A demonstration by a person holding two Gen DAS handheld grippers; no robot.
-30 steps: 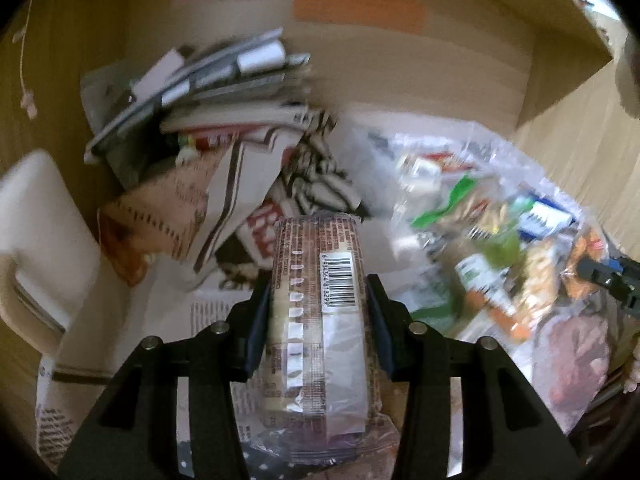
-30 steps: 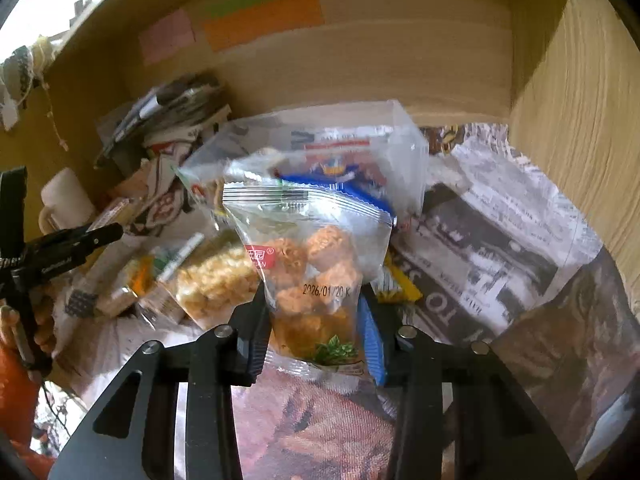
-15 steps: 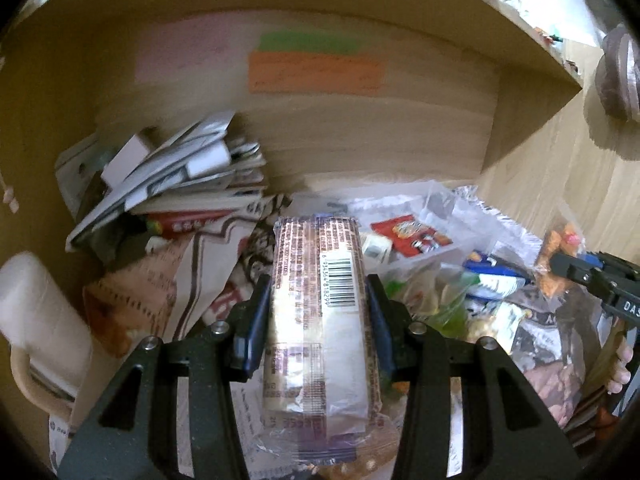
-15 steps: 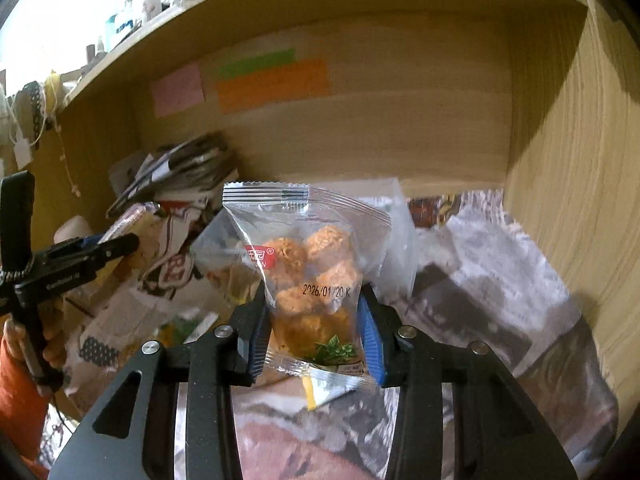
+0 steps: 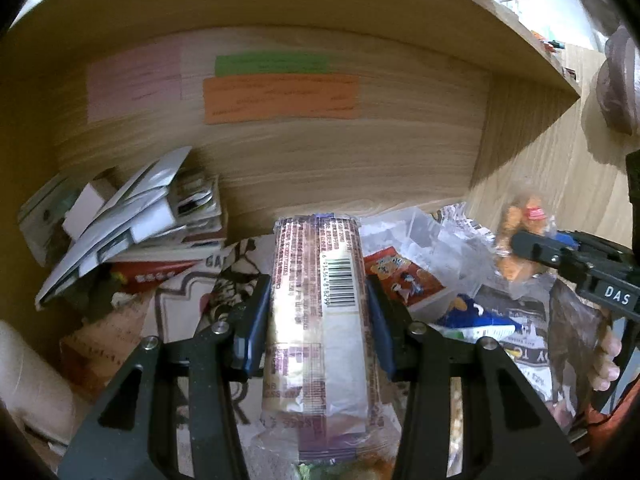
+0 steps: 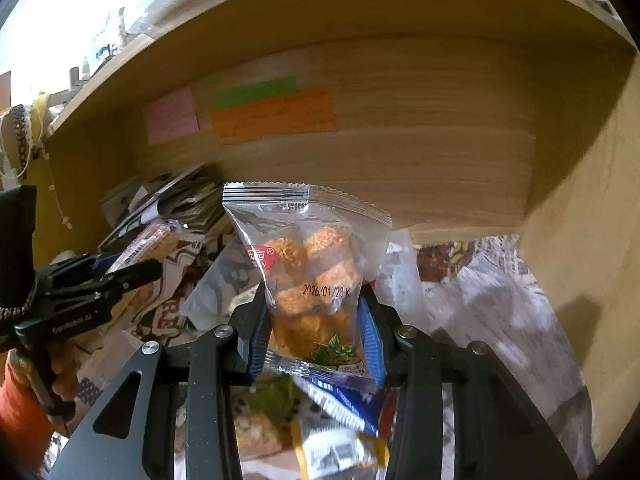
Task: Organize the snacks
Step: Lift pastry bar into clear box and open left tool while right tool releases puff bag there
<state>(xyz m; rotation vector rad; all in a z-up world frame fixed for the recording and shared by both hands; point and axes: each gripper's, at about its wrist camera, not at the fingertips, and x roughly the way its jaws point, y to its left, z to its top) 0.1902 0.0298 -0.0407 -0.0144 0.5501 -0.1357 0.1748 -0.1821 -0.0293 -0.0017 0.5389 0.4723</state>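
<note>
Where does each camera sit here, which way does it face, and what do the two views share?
Left wrist: on the left tool, facing the shelf back; its fingers clamp a barcoded wafer pack; the right tool shows at right.
Right wrist: on the right tool, facing the same shelf back; clamps a clear fried-snack bag; the left tool shows at left.
Shared: orange note, paper stack.

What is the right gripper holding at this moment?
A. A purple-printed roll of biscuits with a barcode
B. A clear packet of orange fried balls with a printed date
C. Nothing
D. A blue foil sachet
B: in the right wrist view, the right gripper pinches the clear packet of orange fried balls between its blue pads.
</note>
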